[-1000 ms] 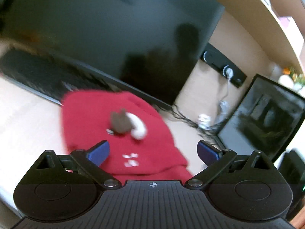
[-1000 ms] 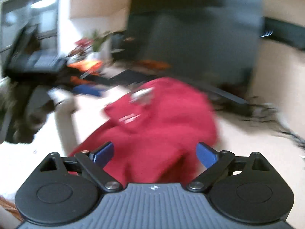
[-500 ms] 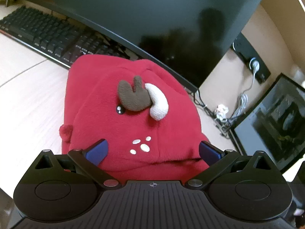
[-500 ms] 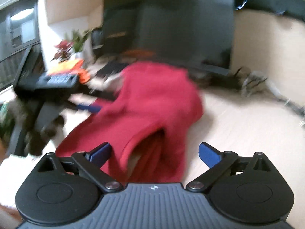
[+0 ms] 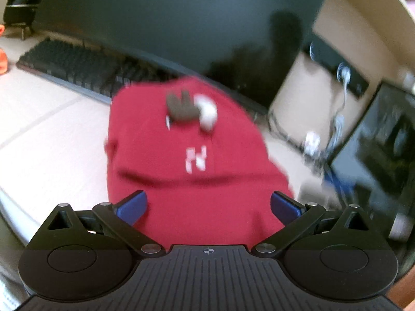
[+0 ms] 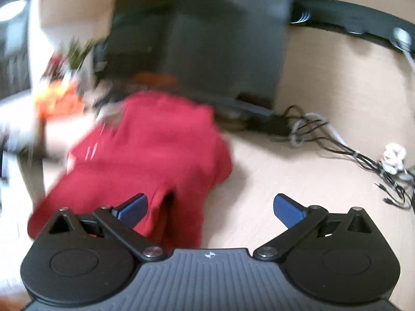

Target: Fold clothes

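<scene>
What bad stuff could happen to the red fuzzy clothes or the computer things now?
1. The red garment lies right against the keyboard and the monitor; pulling it could perhaps drag or bump them.
2. Loose cables lie on the desk beside the garment; cloth or the right tongs might snag them.
3. Both views are blurred, so the open left tongs may grab the wrong spot.

Red garment (image 6: 155,155) on the desk (image 6: 285,176); right gripper (image 6: 208,207) fingers spread, holding nothing

Soft indoor light, heavy motion blur.
</scene>
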A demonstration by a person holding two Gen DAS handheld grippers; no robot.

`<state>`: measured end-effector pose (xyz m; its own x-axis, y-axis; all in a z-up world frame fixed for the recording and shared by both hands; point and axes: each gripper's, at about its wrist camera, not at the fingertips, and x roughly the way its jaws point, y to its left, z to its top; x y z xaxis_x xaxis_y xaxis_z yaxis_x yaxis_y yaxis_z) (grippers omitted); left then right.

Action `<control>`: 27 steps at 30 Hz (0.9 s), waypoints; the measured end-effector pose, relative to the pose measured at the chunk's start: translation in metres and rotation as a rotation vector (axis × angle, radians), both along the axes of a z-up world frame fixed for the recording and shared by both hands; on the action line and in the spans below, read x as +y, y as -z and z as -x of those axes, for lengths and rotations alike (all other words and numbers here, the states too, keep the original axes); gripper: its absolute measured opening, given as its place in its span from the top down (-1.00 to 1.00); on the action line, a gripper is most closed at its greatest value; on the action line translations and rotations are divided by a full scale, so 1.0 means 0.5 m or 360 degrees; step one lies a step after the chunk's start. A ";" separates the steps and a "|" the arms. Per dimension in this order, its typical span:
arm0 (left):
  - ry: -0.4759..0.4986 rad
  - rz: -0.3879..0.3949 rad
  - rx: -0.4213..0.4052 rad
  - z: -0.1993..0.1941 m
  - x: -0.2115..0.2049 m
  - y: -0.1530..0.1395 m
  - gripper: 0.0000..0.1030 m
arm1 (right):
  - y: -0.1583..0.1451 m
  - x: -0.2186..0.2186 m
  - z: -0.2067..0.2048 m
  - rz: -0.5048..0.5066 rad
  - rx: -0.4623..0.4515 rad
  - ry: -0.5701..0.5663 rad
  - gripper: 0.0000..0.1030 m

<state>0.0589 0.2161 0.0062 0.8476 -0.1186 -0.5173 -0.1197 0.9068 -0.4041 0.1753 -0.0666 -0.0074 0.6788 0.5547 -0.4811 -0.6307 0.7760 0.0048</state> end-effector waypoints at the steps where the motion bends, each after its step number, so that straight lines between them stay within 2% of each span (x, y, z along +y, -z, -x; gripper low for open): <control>1: -0.0011 -0.0012 0.0057 -0.007 -0.006 0.015 -1.00 | -0.009 -0.003 -0.018 -0.0061 0.0017 0.0054 -1.00; 4: -0.0045 -0.0051 0.0134 -0.028 -0.013 0.032 -1.00 | 0.002 0.038 -0.089 -0.0083 0.0060 0.0180 -1.00; 6: -0.0031 -0.0054 0.0172 -0.037 -0.012 0.032 -1.00 | 0.039 0.083 -0.130 0.0070 0.0149 0.0189 -1.00; 10: 0.0012 -0.0050 0.0199 -0.040 -0.002 0.034 -1.00 | 0.069 0.103 -0.122 0.0197 0.0074 0.0209 -1.00; 12: 0.0005 -0.0027 0.0195 -0.038 0.001 0.034 -1.00 | 0.051 0.091 -0.099 0.0190 0.0013 0.0234 -1.00; 15: -0.0007 -0.0006 0.0192 -0.039 -0.002 0.034 -1.00 | 0.018 0.061 -0.043 0.0095 -0.0065 0.0174 -1.00; 20: -0.0030 -0.0023 0.0178 -0.039 -0.011 0.035 -1.00 | 0.091 0.083 -0.009 0.0373 -0.0068 0.0145 -1.00; 24: -0.0020 -0.0115 0.0123 -0.030 -0.024 0.040 -1.00 | 0.097 0.084 -0.011 0.0333 -0.0045 0.0178 -1.00; 27: -0.0155 -0.0206 0.0041 0.000 -0.044 0.035 -1.00 | 0.094 0.073 -0.023 0.0293 0.0053 0.0154 -1.00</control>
<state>0.0592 0.1940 -0.0113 0.8381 0.0326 -0.5445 -0.2185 0.9347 -0.2804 0.1867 -0.0299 -0.0546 0.7069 0.3882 -0.5912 -0.5549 0.8227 -0.1233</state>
